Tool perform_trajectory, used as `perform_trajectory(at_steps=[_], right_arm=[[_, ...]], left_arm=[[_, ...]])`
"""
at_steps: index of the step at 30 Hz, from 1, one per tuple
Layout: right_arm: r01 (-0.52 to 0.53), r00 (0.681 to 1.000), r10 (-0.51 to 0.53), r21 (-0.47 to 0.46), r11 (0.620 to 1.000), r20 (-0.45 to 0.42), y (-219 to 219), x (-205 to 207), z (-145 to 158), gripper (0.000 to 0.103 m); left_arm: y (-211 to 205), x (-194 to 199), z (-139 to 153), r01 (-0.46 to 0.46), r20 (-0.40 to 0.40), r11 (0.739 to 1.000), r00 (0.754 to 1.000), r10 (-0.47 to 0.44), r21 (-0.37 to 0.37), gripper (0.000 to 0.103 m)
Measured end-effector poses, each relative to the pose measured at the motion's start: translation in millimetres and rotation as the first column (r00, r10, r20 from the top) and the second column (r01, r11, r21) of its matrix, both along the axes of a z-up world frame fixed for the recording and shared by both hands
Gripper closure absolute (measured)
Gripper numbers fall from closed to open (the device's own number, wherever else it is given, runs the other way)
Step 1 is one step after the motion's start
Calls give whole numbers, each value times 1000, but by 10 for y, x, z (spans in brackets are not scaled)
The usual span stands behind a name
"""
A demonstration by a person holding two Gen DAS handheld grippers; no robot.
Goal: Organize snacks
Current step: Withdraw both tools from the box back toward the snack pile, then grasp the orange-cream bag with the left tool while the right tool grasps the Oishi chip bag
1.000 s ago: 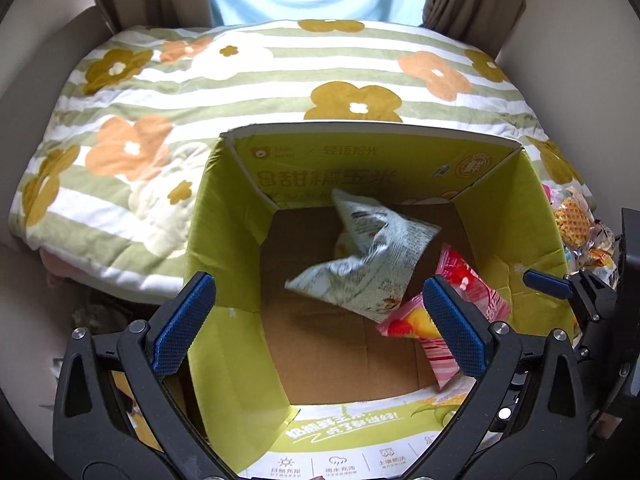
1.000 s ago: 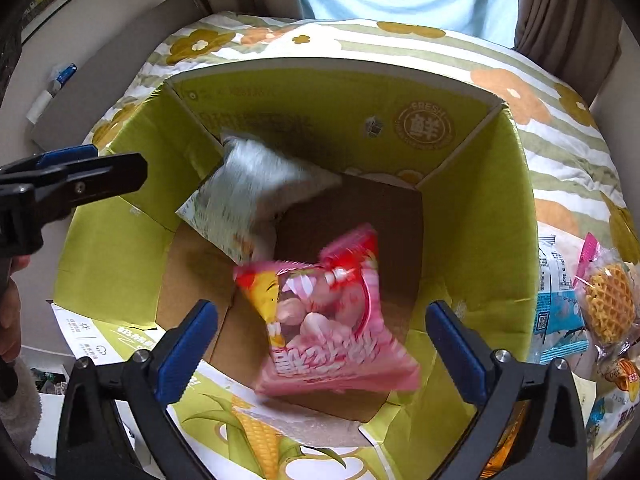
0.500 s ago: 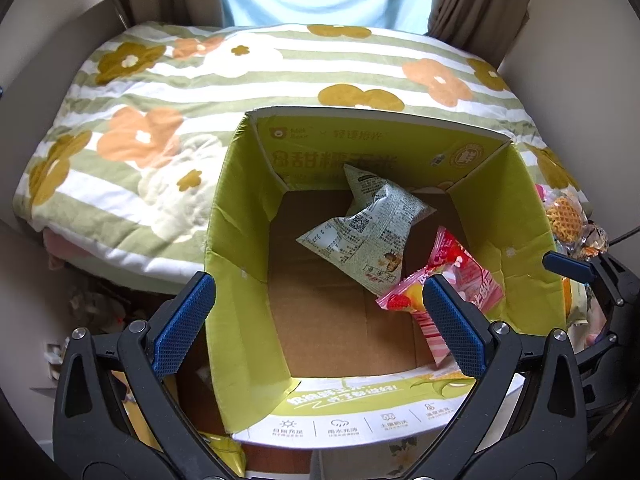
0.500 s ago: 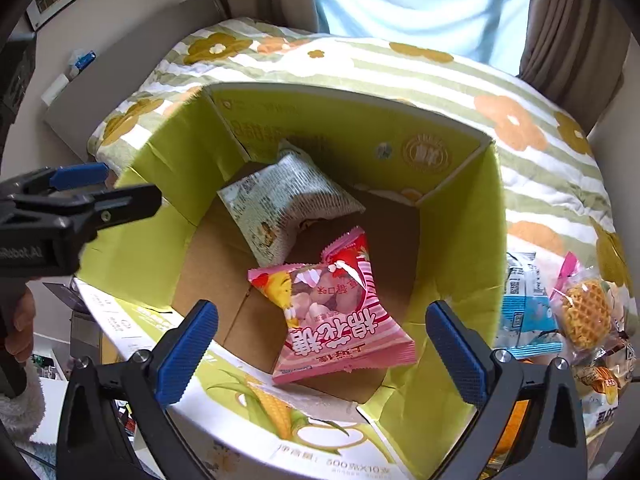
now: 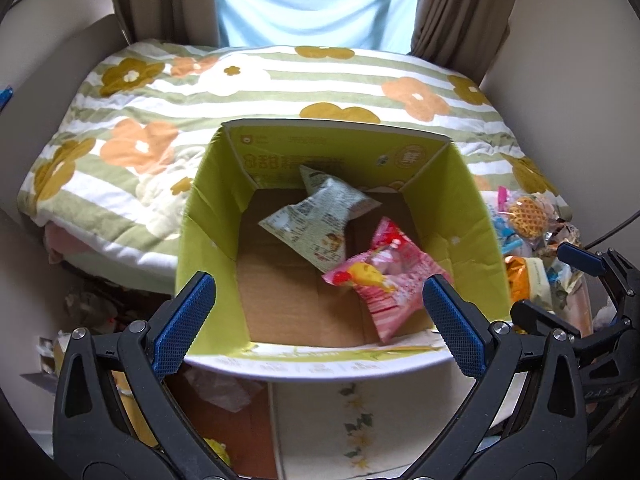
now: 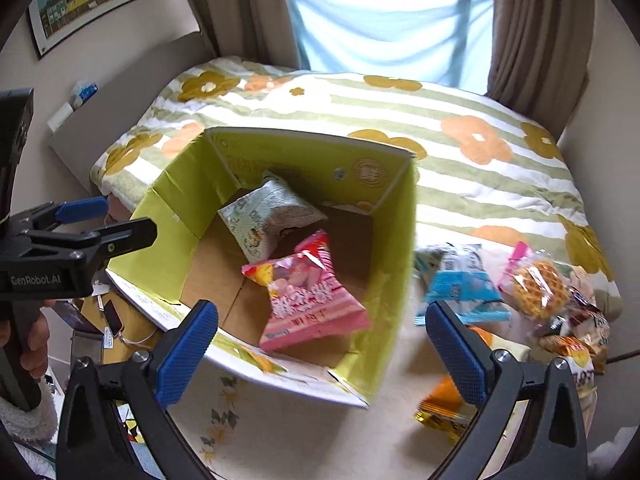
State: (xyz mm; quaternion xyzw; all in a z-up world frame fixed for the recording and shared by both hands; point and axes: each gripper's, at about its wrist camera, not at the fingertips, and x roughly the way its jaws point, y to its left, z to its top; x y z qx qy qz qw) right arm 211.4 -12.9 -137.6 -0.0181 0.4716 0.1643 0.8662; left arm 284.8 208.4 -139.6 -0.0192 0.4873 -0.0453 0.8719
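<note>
open green cardboard box (image 5: pixel 208 200) on a floral quilt (image 5: pixel 132 92), holding a pale green snack bag (image 5: pixel 320 220) and a pink snack bag (image 5: pixel 388 276) on its floor; left gripper (image 5: pixel 320 320) and right gripper (image 6: pixel 320 336) both spread wide and empty; loose snacks (image 6: pixel 536 288) lie right of the box.

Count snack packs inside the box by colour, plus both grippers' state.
Pale green/white pack: 1
Pink pack: 1
Total in box: 2
Left gripper: open, empty
Right gripper: open, empty
</note>
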Motion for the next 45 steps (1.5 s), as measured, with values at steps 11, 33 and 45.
perform_trajectory(at_steps=[11,33,45], right_arm=[[78,992,-78,3,997,97,-1086,-526,270,0],[258,965,-259,43,965,29,-2777,-529,-73,0],[366,924,-360,22,930,-131,-2957,-98,-651,0]], left_arm=[[-1034,-643,234,-25,63,999,998,26,-27,0],[-2859,-417,-451,124,-113,989,985,-133,-85,0],[-3264,246,-1350,201,-319,977,923,-213,-69,1]])
